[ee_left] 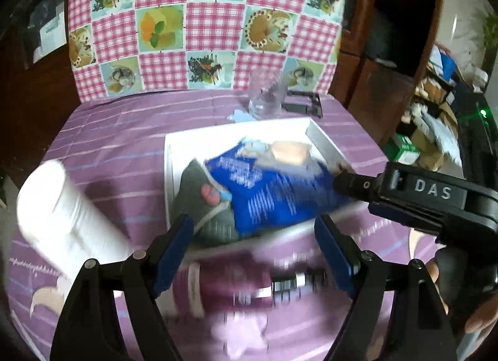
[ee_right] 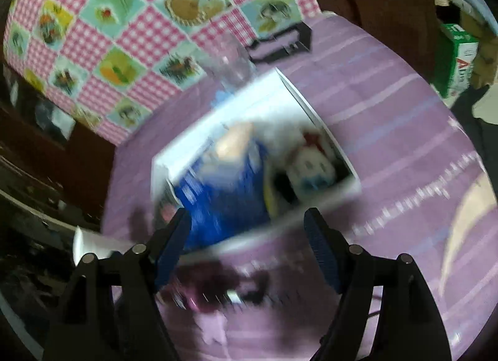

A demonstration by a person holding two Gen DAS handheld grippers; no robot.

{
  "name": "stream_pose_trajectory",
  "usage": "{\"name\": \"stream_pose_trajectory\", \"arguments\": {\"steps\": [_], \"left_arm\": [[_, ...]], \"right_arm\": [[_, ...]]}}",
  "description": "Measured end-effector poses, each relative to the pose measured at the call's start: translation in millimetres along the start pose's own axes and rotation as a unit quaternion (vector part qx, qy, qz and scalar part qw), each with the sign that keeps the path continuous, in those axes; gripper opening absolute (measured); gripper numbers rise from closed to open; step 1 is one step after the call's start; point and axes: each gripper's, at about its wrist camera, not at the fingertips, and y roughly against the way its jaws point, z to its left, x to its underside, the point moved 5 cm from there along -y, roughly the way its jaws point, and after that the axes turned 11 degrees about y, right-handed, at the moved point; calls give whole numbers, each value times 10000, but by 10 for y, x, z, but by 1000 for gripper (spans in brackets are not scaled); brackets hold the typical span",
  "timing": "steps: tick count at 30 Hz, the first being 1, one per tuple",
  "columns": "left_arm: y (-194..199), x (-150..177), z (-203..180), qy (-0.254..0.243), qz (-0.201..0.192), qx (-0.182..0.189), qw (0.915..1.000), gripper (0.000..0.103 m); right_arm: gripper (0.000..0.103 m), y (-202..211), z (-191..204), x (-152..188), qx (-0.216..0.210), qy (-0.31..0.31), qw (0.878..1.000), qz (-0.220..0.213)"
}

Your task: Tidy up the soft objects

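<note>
A white box stands on the purple tablecloth. In it lie a blue packet, a grey sock with a pink patch and a tan pad. My left gripper hangs open just before the box's near edge, nothing between its fingers. My right gripper reaches in from the right over the box's right side. In the blurred right wrist view my right gripper is open and empty above the box, where the blue packet lies beside a white plush toy.
A white roll lies left of the box. A clear glass and a black frame stand behind it. Small blurred items lie in front. A checked cloth backs the table; a green carton sits off its right edge.
</note>
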Motion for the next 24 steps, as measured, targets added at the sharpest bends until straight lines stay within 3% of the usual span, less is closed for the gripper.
{"name": "stream_pose_trajectory", "arguments": {"steps": [4, 9, 16, 20, 24], "left_arm": [[192, 339, 91, 7, 160, -139, 9998, 81], [506, 715, 226, 71, -54, -152, 9998, 81], [1146, 1132, 266, -192, -1026, -566, 9929, 81], [1359, 1270, 211, -314, -1269, -154, 9913, 83], [1424, 1322, 200, -214, -1561, 157, 9874, 84]], "right_arm": [[75, 107, 12, 362, -60, 85, 9996, 266], [75, 295, 158, 849, 11, 484, 9978, 444], [75, 593, 344, 1358, -48, 859, 9959, 295], [75, 810, 393, 1573, -100, 958, 9953, -43], [75, 956, 416, 1697, 225, 1155, 9910, -641]]}}
